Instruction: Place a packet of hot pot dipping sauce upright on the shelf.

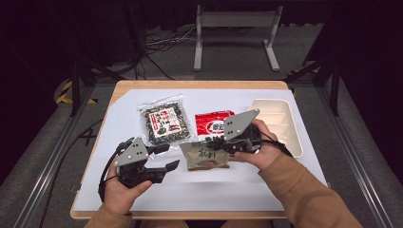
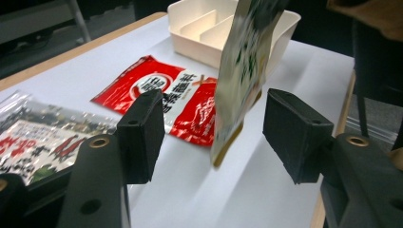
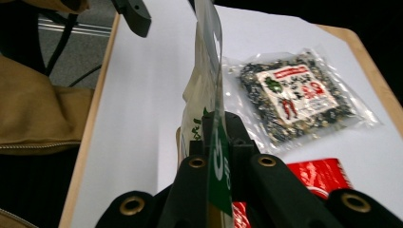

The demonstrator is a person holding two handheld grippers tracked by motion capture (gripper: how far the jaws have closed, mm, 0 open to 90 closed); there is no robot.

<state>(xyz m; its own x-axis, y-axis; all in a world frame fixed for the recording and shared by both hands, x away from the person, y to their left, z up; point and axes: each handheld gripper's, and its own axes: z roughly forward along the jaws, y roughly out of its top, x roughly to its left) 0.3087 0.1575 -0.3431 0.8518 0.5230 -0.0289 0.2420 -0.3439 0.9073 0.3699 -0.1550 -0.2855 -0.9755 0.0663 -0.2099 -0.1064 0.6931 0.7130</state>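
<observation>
A beige and green snack packet (image 1: 205,156) hangs just above the white table sheet, pinched at its right end by my right gripper (image 1: 223,145). In the right gripper view the jaws (image 3: 219,128) are shut on the packet (image 3: 206,80), which stands on edge between them. My left gripper (image 1: 171,156) sits to the packet's left, held low over the table. In the left gripper view its jaws (image 2: 216,137) stand wide open, with the packet's lower corner (image 2: 242,71) hanging between the pads (image 2: 142,133) and touching neither.
A clear bag of dark mixed snack (image 1: 164,122) lies at the middle left of the table, and a red and white packet (image 1: 214,122) lies beside it. A white divided tray (image 1: 280,123) stands at the right. The table's wooden edge (image 1: 199,84) runs along the far side.
</observation>
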